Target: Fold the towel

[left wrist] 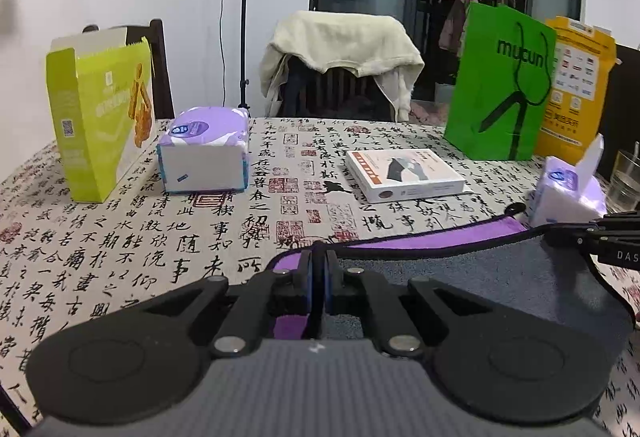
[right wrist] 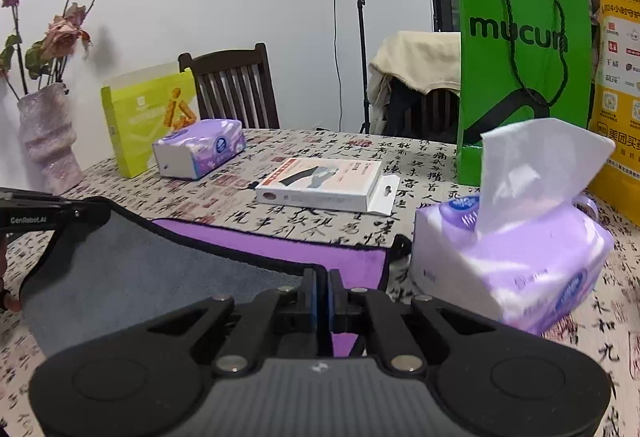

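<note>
Seen from the left wrist, the towel [left wrist: 460, 269] lies on the worktop [left wrist: 120, 237] nearest the camera, with the flat box [left wrist: 404, 175] beyond it at 12 o'clock. The sealed tissue pack [left wrist: 204, 149] sits at 10 o'clock with the carton [left wrist: 100, 117] just left of it. The opened tissue pack [left wrist: 568, 193] sits at 2 o'clock, the paper bag [left wrist: 500, 85] stands behind it, and the draped chair [left wrist: 340, 65] is behind the worktop's far edge.

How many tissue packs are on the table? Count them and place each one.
2. One sealed tissue pack lies far left beside the lime-green carton. The other, opened pack sits right of the towel. More may be hidden.
</note>
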